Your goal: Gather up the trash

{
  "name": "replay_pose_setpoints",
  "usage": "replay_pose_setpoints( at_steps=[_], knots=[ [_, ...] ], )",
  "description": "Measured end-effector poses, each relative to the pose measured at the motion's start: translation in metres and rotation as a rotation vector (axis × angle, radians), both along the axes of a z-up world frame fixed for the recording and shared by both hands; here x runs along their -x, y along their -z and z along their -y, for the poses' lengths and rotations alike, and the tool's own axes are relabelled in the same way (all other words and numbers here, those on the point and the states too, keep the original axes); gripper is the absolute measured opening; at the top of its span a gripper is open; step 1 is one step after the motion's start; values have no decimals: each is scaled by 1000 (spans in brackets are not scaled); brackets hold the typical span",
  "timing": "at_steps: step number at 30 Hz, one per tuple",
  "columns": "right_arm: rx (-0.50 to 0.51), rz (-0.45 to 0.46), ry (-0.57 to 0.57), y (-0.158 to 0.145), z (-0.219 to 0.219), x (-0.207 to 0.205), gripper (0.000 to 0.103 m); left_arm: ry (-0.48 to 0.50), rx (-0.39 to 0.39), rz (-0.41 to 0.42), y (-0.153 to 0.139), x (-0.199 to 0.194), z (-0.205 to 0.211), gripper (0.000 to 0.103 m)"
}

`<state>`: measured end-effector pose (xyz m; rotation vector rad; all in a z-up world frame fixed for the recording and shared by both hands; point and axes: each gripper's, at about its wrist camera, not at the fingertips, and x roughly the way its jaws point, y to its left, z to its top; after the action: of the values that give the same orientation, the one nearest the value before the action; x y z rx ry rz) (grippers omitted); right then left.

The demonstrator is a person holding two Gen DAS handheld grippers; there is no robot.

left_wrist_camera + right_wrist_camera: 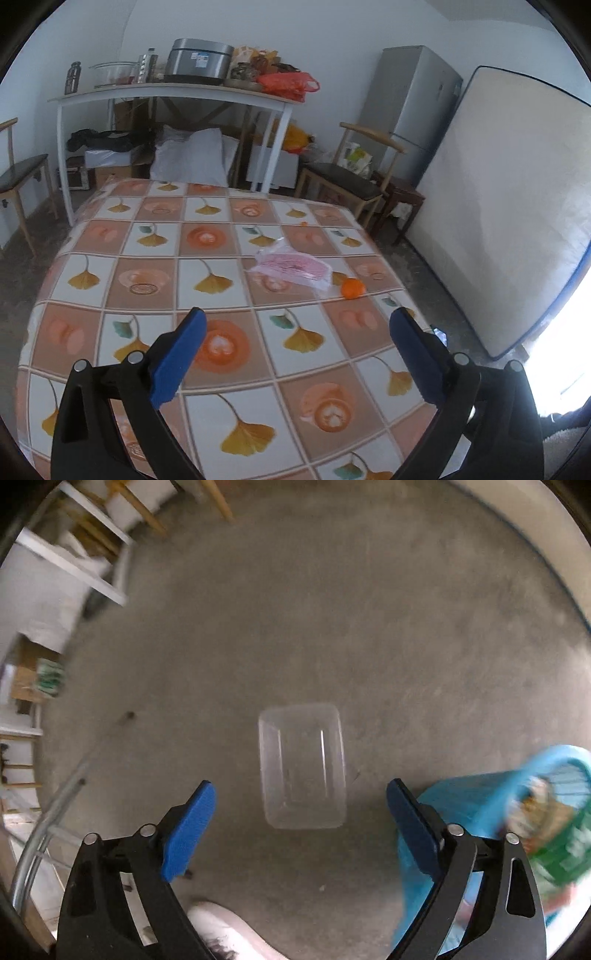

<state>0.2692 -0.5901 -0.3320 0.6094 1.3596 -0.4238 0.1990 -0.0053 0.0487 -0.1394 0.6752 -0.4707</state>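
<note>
Your right gripper [301,834], jaws wide and empty, points down at the clear rectangular plastic container [302,766] lying on the floor just ahead between them, its long axis running away from you.

The left wrist view looks slantwise down across the tabletop [147,258] toward the far wall. The right wrist view faces almost straight down at the floor [332,627], close above it. They share nothing.

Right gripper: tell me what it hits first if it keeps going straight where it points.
Probably the clear plastic container on the concrete floor. The open right gripper points down at it, nothing in between; the blue-lined trash bin sits off to one side.
</note>
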Motion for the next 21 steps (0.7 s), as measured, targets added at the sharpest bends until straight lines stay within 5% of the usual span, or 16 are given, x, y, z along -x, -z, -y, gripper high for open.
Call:
replay_pose_setpoints(
  at_steps=[7,12,14,21],
  knots=[
    [22,-243,29,114,2,-20,56,-44,4,-66,13,-19,-12,97],
    [-11,-342,70,167,1,-9,32,-65,-28,-86,21,-26,-17,97],
    [-24,-352,96,177,1,-2,14,-70,-31,-92,23,-27,-19,97],
    [-40,-261,140,164,-6,11,3,-69,-28,-97,25,-30,-20,97]
  ],
)
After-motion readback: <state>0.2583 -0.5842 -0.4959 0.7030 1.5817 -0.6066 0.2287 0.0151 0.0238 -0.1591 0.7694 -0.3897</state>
